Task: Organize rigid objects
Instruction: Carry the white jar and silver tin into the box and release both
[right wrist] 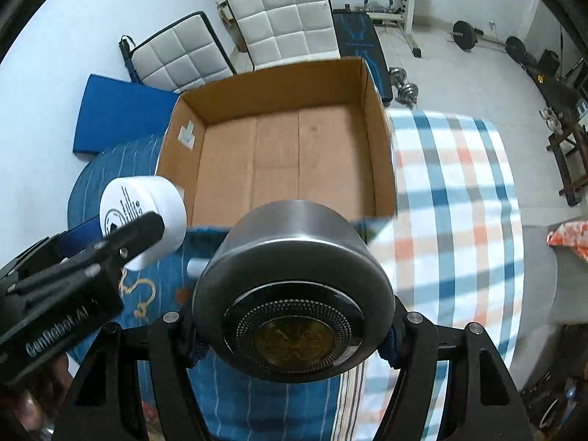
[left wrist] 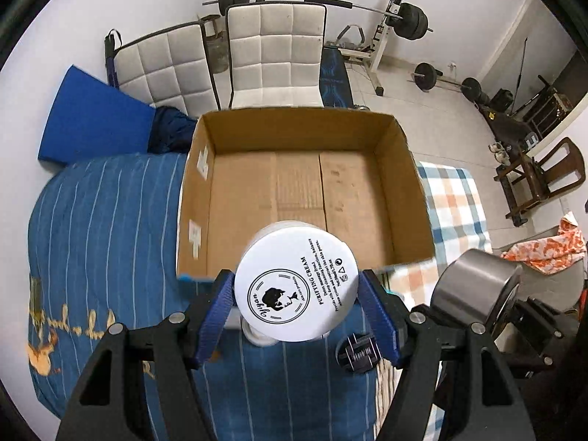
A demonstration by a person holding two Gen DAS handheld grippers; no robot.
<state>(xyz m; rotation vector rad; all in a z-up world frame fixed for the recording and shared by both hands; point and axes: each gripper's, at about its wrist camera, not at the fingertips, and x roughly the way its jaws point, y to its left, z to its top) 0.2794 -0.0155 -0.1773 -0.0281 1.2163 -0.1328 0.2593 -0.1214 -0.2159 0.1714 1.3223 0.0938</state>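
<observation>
Both hands are loaded here. The left hand-held gripper [left wrist: 297, 308] is clamped on a white cream jar [left wrist: 296, 283], its blue fingers [left wrist: 217, 312] pressing either side, with the label ("PURIFYING CREAM") facing the camera. The jar hangs in the air just above the near edge of an open cardboard box [left wrist: 294, 136]. The right hand-held gripper [right wrist: 294, 334] is squeezed around a round stainless steel tin [right wrist: 294, 279] with a dark glass-like face showing a gold pattern, also held up near the box's front wall.

From the left wrist view the tin [left wrist: 474, 286] sits off to the right of the jar, well apart from it. The box rests on a bed covered with a blue striped blanket [left wrist: 106, 220] and a checked cloth [right wrist: 452, 198]. A small black ridged thing [left wrist: 358, 354] lies on the blanket below the jar, can't tell what it is. White padded chairs [left wrist: 275, 55] and a barbell rack [left wrist: 389, 11] are behind.
</observation>
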